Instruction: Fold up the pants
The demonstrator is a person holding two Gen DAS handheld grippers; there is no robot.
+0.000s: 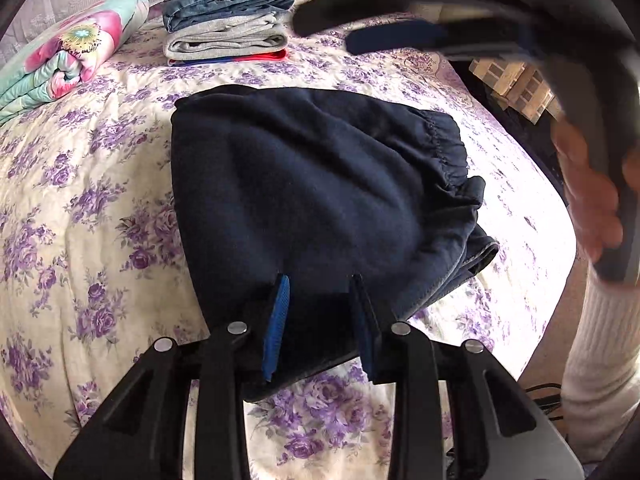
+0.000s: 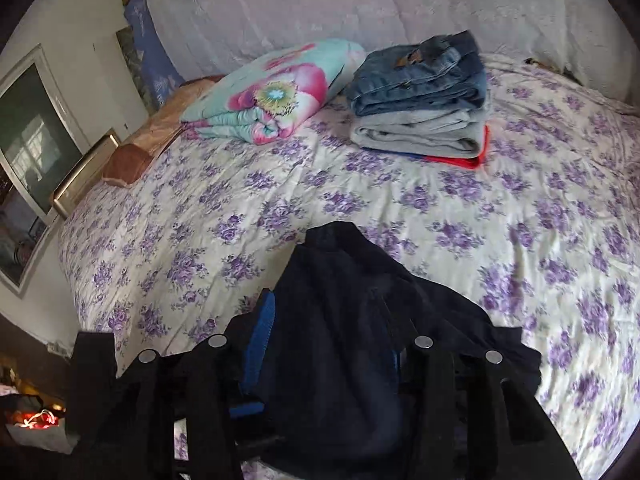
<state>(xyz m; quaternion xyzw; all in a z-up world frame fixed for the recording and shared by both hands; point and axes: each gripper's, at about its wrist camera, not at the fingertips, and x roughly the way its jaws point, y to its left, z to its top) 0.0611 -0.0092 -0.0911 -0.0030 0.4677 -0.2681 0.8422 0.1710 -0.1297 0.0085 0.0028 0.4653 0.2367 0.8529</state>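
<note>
Dark navy pants (image 1: 320, 192) lie folded on the flowered bed sheet (image 1: 80, 200), elastic waistband to the right. My left gripper (image 1: 320, 300) stands at the near edge of the pants with its blue-padded jaws apart and fabric between them. My right gripper (image 1: 384, 28) hovers blurred above the far right of the pants in the left wrist view. In the right wrist view my right gripper (image 2: 328, 328) has jaws apart over the navy pants (image 2: 360, 300), whose fabric covers the right finger.
A stack of folded jeans, grey and red clothes (image 1: 228, 20) (image 2: 420, 100) sits at the back of the bed. A rolled flowered quilt (image 1: 60, 56) (image 2: 272, 92) lies beside it. The bed edge drops off at the right (image 1: 540, 220).
</note>
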